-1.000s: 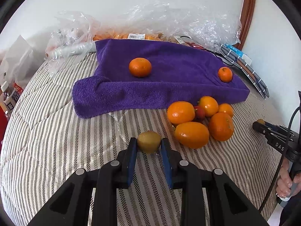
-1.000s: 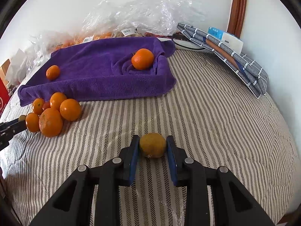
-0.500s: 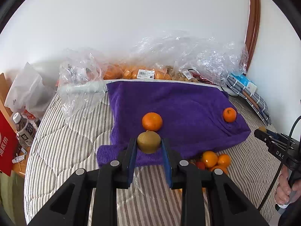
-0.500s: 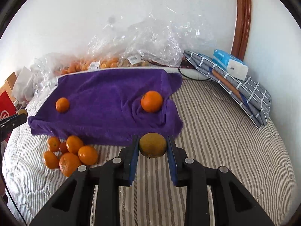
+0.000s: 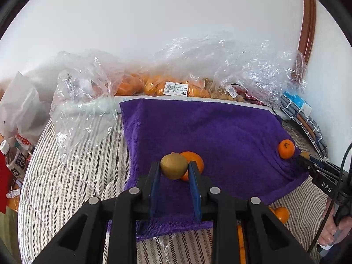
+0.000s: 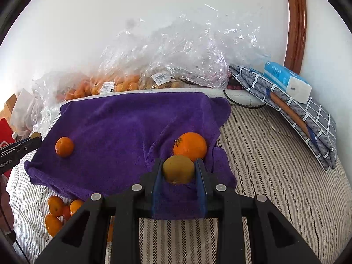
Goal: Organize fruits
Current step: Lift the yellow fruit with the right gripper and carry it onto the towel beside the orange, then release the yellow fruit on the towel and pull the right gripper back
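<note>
While both cameras look across the bed, this is what you have in front of you.

Left gripper: your left gripper (image 5: 173,169) is closed on a brownish-green fruit (image 5: 173,166), pinched between the blue pads (image 5: 155,180) above the purple towel (image 5: 220,132).

Behind that fruit: a large orange (image 5: 195,159) lies on the towel, partly hidden by the fruit you hold.

Right gripper: your right gripper (image 6: 178,171) clamps a yellow-green fruit (image 6: 178,169) over the near right part of the towel (image 6: 123,127).

Beside that fruit: a big orange (image 6: 191,146) sits in a fold of the towel, just beyond what you hold.

Small orange: one small orange (image 6: 64,146) rests on the towel's left side in the right view; the left view shows a small orange (image 5: 286,149) at the towel's right edge, near your other gripper's tip.

Loose pile: several oranges (image 6: 56,211) lie on the striped bed (image 6: 275,176) just in front of the towel's near edge.

Back of the bed: clear plastic bags (image 5: 176,83) with orange fruit lie against the wall.

Right side: a checked cloth (image 6: 308,114) carries a blue tissue pack (image 6: 286,80).

Left edge: a bottle (image 5: 13,160) stands off the bed.
</note>
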A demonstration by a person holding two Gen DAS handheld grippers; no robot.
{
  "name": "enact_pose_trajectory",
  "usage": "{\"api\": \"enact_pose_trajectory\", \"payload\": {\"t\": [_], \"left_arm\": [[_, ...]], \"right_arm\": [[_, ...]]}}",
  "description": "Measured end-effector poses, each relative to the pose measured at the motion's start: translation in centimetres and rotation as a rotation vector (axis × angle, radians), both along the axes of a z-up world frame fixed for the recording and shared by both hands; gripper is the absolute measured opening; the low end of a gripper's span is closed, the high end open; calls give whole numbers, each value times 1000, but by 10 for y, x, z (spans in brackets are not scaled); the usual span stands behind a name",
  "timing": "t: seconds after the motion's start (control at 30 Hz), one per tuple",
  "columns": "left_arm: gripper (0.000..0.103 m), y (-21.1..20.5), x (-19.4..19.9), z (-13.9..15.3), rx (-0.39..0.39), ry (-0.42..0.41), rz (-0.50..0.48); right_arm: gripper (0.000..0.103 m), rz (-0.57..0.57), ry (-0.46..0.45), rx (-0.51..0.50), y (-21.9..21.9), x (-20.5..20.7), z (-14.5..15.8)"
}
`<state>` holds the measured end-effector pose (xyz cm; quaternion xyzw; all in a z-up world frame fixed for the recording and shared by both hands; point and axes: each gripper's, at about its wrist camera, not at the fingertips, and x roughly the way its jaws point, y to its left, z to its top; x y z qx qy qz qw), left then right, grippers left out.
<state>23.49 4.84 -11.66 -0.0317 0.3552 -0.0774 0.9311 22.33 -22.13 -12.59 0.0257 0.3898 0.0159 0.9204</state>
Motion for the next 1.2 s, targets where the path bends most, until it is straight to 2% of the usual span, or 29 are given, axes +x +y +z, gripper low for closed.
{"api": "enact_pose_trajectory", "payload": {"t": [0.1, 0.23, 0.4, 0.67, 0.87, 1.2], "left_arm": [[25, -1, 2, -5, 10, 7, 3], [25, 4, 4, -11, -54, 35, -18], [25, 6, 3, -14, -85, 45, -30], [25, -2, 5, -23, -114, 102, -69], [25, -1, 6, -25, -107, 108, -55], [25, -9, 6, -29, -25, 103, -25]], "right_arm": [[28, -20, 4, 41, -5, 5, -6], [28, -7, -5, 46, -5, 7, -6], [28, 12, 16, 88, -5, 9, -9], [28, 12, 37, 71, -3, 12, -16], [28, -1, 38, 97, -9, 12, -18], [30, -17, 24, 106, -11, 8, -18]]}}
